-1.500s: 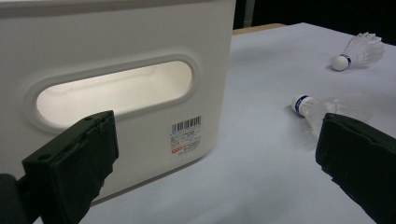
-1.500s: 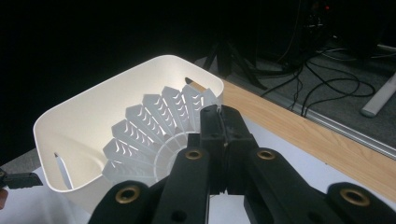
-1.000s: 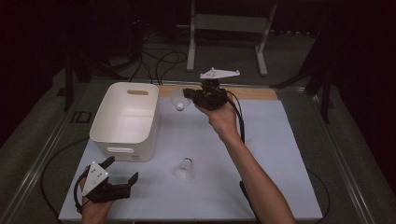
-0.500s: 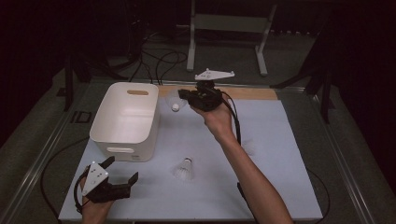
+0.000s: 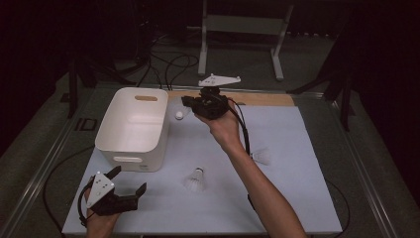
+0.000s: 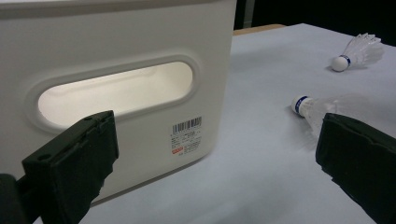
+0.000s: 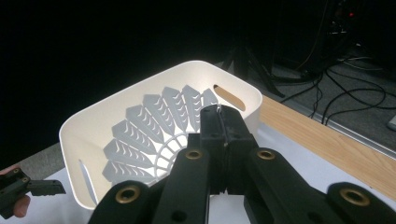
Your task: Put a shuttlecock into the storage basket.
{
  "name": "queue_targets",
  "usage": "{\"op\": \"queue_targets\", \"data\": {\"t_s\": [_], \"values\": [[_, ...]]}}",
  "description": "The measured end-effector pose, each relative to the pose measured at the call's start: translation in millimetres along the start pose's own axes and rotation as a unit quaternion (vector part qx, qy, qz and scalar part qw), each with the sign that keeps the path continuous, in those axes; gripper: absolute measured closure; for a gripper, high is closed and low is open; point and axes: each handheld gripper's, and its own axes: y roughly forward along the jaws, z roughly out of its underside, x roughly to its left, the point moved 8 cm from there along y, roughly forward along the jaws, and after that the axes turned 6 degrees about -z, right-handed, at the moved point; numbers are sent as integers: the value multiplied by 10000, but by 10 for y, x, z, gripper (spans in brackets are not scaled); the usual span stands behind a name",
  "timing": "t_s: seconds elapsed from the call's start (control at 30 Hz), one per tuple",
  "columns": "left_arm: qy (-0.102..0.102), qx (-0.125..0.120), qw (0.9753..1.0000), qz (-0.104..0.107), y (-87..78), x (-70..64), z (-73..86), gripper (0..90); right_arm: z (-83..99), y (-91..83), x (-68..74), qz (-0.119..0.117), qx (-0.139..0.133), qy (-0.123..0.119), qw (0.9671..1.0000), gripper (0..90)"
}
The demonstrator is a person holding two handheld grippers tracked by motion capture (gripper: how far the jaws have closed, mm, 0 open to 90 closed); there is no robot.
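1. The right tongs (image 5: 190,104) are clenched on a shuttlecock (image 5: 179,115). In the right gripper view its feathers fan out just past the closed jaw tips, with the white bin (image 7: 93,121) behind them.
2. In the high view the cork head of this shuttlecock shows just at the tip of the right tongs, over the desk (image 5: 297,198), close beside the far right corner of the bin (image 5: 131,130) but not yet above its opening, as far as I can judge.
3. The coming move turns on one relation: the bin lies to the left of the held shuttlecock and a little nearer to the person. So the right hand (image 5: 220,121) must travel leftward over the rim before it lets go.
4. I cannot tell the long axis of the held shuttlecock with certainty; the feathers point away from the jaws, toward the bin.
5. The left tongs (image 5: 130,181) are released, with jaws wide apart, and rest low near the front left of the desk, just before the near wall of the bin.
6. Two more shuttlecocks lie on the desk: the middle shuttlecock (image 5: 195,179) is nearer to the left tongs, and the right shuttlecock (image 5: 261,156) lies close to the right forearm.
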Motion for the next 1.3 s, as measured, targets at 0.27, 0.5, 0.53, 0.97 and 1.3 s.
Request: {"op": "queue_targets", "data": {"t_s": [0.27, 0.5, 0.53, 0.97, 1.3], "values": [[4, -1, 10000, 0, -3, -1, 0, 0, -18, 58, 65, -45, 2, -40, 10000, 894], [19, -1, 10000, -3, -8, 5, -1, 0, -45, 126, 148, -117, 5, -69, 9999, 894], [19, -3, 10000, -1, -9, 4, -1, 0, -51, 140, 159, -119, -22, -65, 9999, 894], [17, -1, 10000, 3, -10, 5, 0, 0, -116, 235, 275, -227, -68, -75, 9997, 894], [0, -14, 10000, -8, -12, 9, -1, 0, -117, 317, 326, -301, -66, -51, 9995, 894]]}}
